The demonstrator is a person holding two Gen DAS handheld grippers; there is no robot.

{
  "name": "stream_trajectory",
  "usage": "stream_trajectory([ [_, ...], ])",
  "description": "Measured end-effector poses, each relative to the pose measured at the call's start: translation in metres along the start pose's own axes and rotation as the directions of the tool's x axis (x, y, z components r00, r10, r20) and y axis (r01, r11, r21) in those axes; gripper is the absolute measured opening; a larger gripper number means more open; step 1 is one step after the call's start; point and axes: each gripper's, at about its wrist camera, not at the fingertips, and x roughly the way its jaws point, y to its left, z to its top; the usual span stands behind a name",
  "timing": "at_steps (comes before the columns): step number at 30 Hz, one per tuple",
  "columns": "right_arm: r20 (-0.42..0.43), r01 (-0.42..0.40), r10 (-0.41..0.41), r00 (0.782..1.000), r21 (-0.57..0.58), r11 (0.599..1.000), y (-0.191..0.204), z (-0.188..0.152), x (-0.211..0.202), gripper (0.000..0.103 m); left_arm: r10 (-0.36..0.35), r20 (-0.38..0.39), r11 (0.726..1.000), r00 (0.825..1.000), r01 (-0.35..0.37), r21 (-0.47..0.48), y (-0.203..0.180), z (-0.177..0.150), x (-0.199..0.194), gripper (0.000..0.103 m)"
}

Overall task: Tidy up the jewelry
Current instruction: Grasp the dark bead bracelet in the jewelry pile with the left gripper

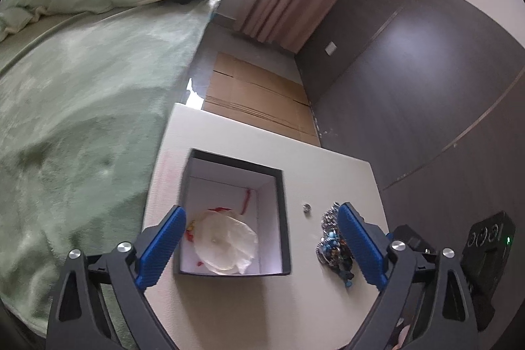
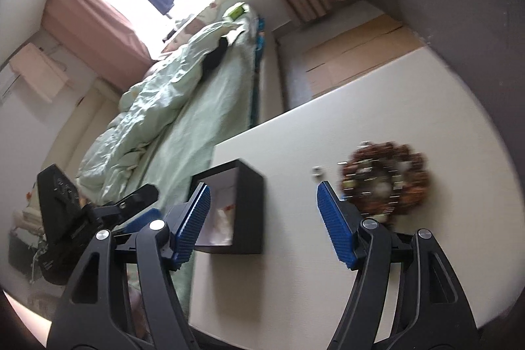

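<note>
Jewelry: a beaded bracelet [image 2: 385,182] lies loose on the white table [image 2: 426,94] just beyond the right gripper [image 2: 262,220], whose fingers gape, holding nothing. Left gripper [image 1: 261,246] is equally wide and empty over the open box [image 1: 282,218]. Judged step: fetching the bracelet; next, close on it.

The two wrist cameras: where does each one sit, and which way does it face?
Left wrist: on the left gripper, angled down at the black box; own blue fingers show.
Right wrist: on the right gripper, facing the table, the beaded bracelet and the bed; the left gripper shows.
Shared: box, small ring, bed.
</note>
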Motion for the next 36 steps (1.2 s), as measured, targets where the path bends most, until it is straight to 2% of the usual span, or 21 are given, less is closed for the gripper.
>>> stream_trajectory([
  [3, 0.0, 0.046, -0.046, 0.999, 0.043, 0.998, -0.024, 0.005, -0.008, 0.068, -0.009, -0.012, 0.999, 1.0, 0.009, 0.036, -0.013, -0.003, 0.005, 0.081],
  [6, 0.001, 0.057, -0.058, 0.998, 0.086, 0.995, -0.045, 0.009, -0.014, 0.067, -0.021, -0.028, 0.997, 0.999, 0.023, 0.068, -0.027, -0.008, 0.012, 0.073],
  [10, -0.009, 0.091, -0.09, 0.996, 0.11, 0.99, -0.066, 0.013, -0.022, 0.059, -0.027, -0.062, 0.99, 0.998, 0.035, 0.133, -0.049, -0.015, 0.025, 0.064],
  [13, -0.036, 0.111, -0.107, 0.994, 0.142, 0.984, -0.084, 0.013, -0.024, 0.05, -0.043, -0.085, 0.986, 0.995, 0.056, 0.154, -0.061, -0.019, 0.035, 0.057],
  [16, -0.06, 0.124, -0.115, 0.992, 0.184, 0.975, -0.1, 0.013, -0.023, 0.046, -0.049, -0.109, 0.982, 0.993, 0.067, 0.175, -0.076, -0.024, 0.047, 0.051],
  [21, -0.073, 0.139, -0.126, 0.989, 0.205, 0.969, -0.109, 0.012, -0.023, 0.046, -0.052, -0.161, 0.975, 0.985, 0.086, 0.205, -0.1, -0.034, 0.075, 0.044],
  [24, -0.077, 0.144, -0.131, 0.988, 0.211, 0.967, -0.112, 0.012, -0.021, 0.046, -0.042, -0.186, 0.97, 0.982, 0.085, 0.229, -0.113, -0.04, 0.092, 0.044],
  [26, -0.083, 0.151, -0.135, 0.987, 0.224, 0.963, -0.114, 0.011, -0.019, 0.041, -0.026, -0.199, 0.968, 0.98, 0.074, 0.24, -0.12, -0.042, 0.103, 0.04],
  [32, -0.094, 0.172, -0.153, 0.984, 0.247, 0.953, -0.123, 0.013, -0.014, 0.041, 0.009, -0.227, 0.969, 0.974, 0.048, 0.242, -0.131, -0.047, 0.13, 0.032],
  [35, -0.099, 0.172, -0.152, 0.983, 0.247, 0.954, -0.123, 0.014, -0.011, 0.041, 0.016, -0.243, 0.969, 0.97, 0.045, 0.244, -0.136, -0.048, 0.14, 0.027],
  [36, -0.102, 0.174, -0.153, 0.983, 0.245, 0.954, -0.123, 0.014, -0.01, 0.041, 0.027, -0.245, 0.966, 0.969, 0.037, 0.254, -0.137, -0.05, 0.144, 0.022],
])
